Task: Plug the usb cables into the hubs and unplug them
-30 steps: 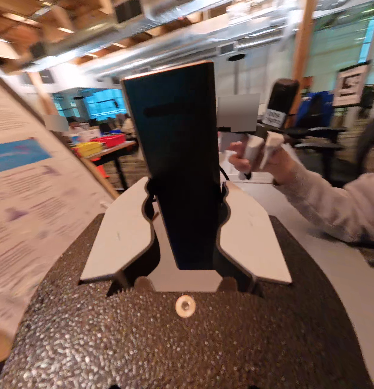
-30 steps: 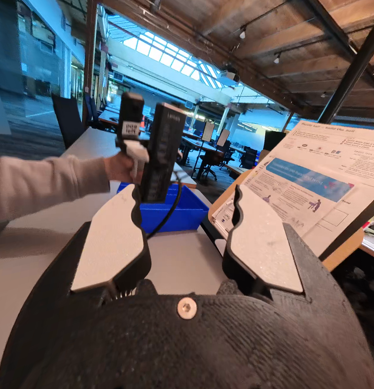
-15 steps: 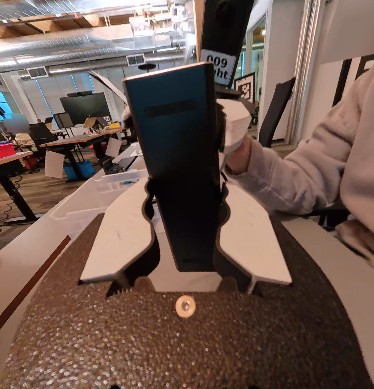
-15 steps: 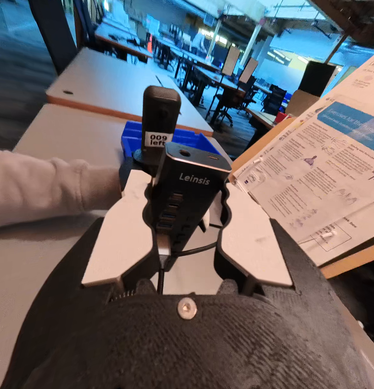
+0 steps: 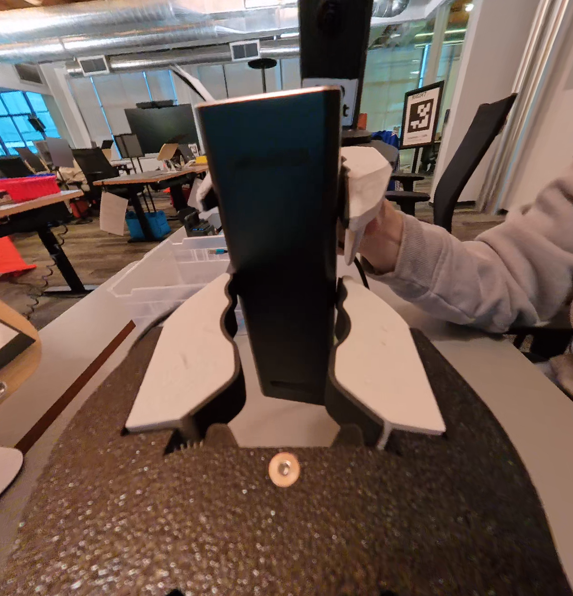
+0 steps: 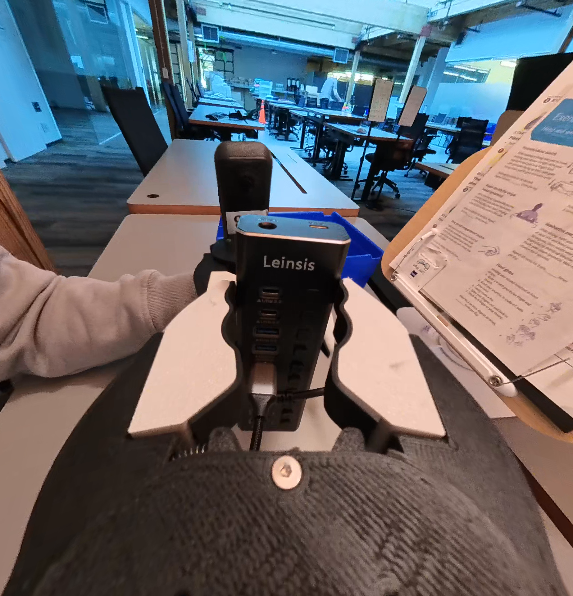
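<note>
A black USB hub (image 5: pixel 272 225) stands upright in my left gripper (image 5: pixel 285 283), which is shut on its lower half; only its plain back shows here. In the right wrist view the hub's port side (image 6: pixel 291 322) faces me. My right gripper (image 6: pixel 285 287) is closed around it, pads against both sides. A grey USB plug (image 6: pixel 262 377) with a braided cable sits in a lower port. A thin black cable (image 6: pixel 306 392) leaves the hub's side. The right gripper's fingers (image 5: pixel 365 187) flank the hub's top in the left wrist view.
A clear plastic bin (image 5: pixel 169 283) lies on the grey table (image 5: pixel 94 325) behind the hub. A blue bin (image 6: pixel 359 258) sits beyond it in the right wrist view. A tilted board with printed sheets (image 6: pixel 504 258) stands to the right. A person's sleeves (image 5: pixel 472 274) (image 6: pixel 69 322) reach in.
My right gripper swung in from the side, came around the hub held by the left gripper, and closed on it. The left gripper turned, still holding the hub.
</note>
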{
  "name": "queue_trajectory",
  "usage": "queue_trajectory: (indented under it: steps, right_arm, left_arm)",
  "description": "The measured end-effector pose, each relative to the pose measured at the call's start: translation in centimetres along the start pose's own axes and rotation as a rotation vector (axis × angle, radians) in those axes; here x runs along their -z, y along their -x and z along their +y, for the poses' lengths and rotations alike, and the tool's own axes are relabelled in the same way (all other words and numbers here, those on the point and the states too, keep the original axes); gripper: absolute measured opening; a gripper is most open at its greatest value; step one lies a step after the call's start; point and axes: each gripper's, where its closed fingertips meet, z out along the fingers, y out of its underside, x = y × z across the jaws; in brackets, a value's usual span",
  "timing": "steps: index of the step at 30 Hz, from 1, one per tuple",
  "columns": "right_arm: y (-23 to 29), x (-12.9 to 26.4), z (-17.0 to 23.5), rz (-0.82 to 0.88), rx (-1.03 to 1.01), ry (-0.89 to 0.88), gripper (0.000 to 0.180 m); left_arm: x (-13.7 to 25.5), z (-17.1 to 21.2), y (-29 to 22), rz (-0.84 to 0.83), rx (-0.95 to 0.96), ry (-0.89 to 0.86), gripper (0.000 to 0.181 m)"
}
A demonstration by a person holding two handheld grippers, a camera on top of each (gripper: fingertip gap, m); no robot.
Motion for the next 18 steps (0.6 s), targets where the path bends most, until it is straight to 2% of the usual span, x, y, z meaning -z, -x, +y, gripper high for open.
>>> queue_trajectory:
  steps: [3, 6, 16, 18]
  right_arm:
    - [0.2, -0.1, -0.2, -0.007, 0.012, -0.014, 0.060]
    - [0.8, -0.6, -0.4, -0.038, -0.001, -0.040, 0.060]
    - [1.1, -0.6, -0.4, -0.088, -0.013, -0.080, 0.059]
    - [0.8, -0.5, -0.3, -0.086, -0.019, -0.086, 0.059]
  left_arm:
    - [-0.5, 1.8, -0.3, 0.012, 0.004, 0.119, 0.060]
    - [-1.6, 3.3, -0.7, 0.008, -0.020, 0.209, 0.072]
    - [-3.3, 3.2, -0.6, -0.016, -0.014, 0.175, 0.082]
    - [-3.5, 3.3, -0.9, 0.004, -0.014, 0.174, 0.074]
